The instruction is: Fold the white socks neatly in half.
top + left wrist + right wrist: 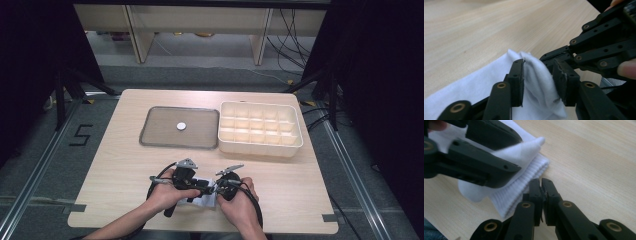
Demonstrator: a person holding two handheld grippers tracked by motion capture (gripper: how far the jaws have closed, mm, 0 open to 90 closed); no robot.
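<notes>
A white sock [201, 201] lies crumpled on the wooden table near its front edge, between the person's hands. In the left gripper view my left gripper [540, 80] is open, and a bulging fold of the sock [534, 75] stands between its pads. My right gripper [541, 192] is shut, pads together, right beside the sock's ribbed cuff [524, 185]; I see nothing clamped in it. From above, the left gripper [205, 189] and the right gripper [216, 192] meet tip to tip over the sock.
A flat grey tray [160, 131] with a small white disc [181, 126] lies mid-table. To its right stands a cream box [298, 131] with several compartments. Bare wood [115, 165] lies around the hands. The table's front edge is just behind the sock.
</notes>
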